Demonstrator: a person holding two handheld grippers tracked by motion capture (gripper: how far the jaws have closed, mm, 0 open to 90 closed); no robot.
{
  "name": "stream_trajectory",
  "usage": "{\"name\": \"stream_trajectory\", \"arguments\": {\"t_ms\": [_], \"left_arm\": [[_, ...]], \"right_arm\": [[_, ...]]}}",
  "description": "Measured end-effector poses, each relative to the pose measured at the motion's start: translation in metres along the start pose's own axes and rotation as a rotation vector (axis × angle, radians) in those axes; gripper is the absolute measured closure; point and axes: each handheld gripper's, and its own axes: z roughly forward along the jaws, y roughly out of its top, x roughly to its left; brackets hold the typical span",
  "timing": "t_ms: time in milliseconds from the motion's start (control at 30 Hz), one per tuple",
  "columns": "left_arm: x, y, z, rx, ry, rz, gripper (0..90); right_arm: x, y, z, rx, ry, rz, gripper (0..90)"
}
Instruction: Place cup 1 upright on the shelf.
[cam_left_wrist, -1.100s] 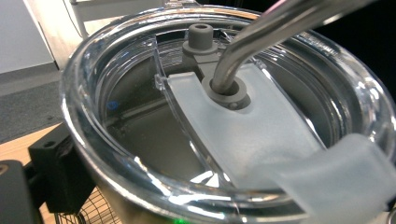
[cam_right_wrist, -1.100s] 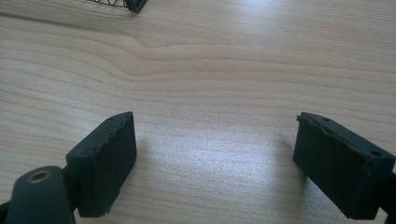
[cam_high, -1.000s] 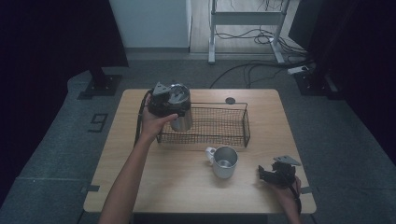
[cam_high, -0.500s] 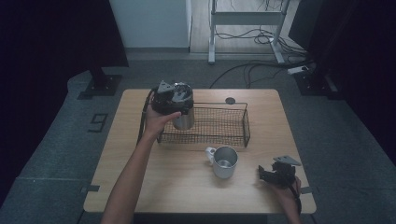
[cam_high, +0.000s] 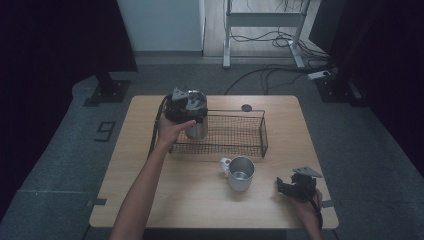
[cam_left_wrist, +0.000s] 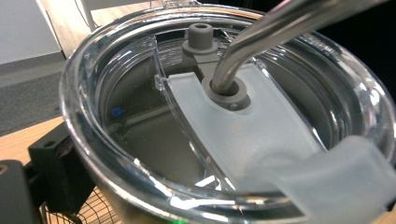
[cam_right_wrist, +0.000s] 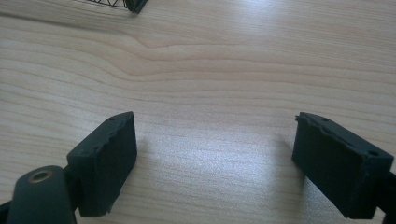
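At the left of the high view, the left claw (cam_high: 192, 114) is gripping a stainless tumbler (cam_high: 196, 129) at its top, holding it at the left end of the wire basket (cam_high: 240, 148), by the look of it just inside the near-left corner. In the left gripper view, the clear plastic lid (cam_left_wrist: 140, 140) is sitting right against the camera, with one black jaw pressing on the rim at lower left and a bent metal straw (cam_left_wrist: 261, 42) passing through the grey grommet in the frosted slider. The tumbler is probably fairly heavy for its size, stiff and smooth-walled, so it is likely to slip if squeezed lightly; the lid rim is the weaker place to pinch, since a press-fit lid could pop off, and the steel wall just below it looks the safer hold.

Further right, a steel mug (cam_high: 240, 173) with a handle is standing upright on the wooden surface (cam_high: 150, 200), just in front of the basket.

At the far right, the right claw (cam_high: 286, 186) is resting low over the surface, its jaws spread with nothing between them, well apart from the mug.
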Motion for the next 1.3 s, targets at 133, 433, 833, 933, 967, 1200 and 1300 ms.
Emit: {"name": "stream_trajectory", "arguments": {"t_ms": [133, 433, 833, 933, 967, 1200, 1300], "left_arm": [[0.002, -0.004, 0.003, 0.012, -0.001, -0.014, 3.8], [0.002, -0.007, 0.008, 0.022, 0.008, -0.004, 3.8], [0.005, -0.02, 0.024, 0.047, 0.006, -0.02, 3.8], [0.006, -0.023, 0.025, 0.048, 0.0, -0.024, 3.8], [0.006, -0.024, 0.026, 0.05, 0.0, -0.025, 3.8], [0.007, -0.03, 0.032, 0.066, 0.008, -0.028, 3.8], [0.008, -0.032, 0.034, 0.074, 0.015, -0.028, 3.8]], "right_arm": [[0.0, 0.0, 0.0, 0.0, -0.001, -0.001, 13.6], [0.0, 0.0, 0.0, 0.0, -0.001, -0.001, 13.6], [0.0, 0.0, 0.0, 0.0, 0.0, 0.0, 13.5], [0.0, 0.0, 0.0, 0.0, 0.0, 0.0, 13.6], [0.0, 0.0, 0.0, 0.0, 0.0, -0.001, 13.6], [0.0, 0.0, 0.0, 0.0, -0.001, -0.001, 13.6], [0.0, 0.0, 0.0, 0.0, -0.001, -0.001, 13.6]]}}
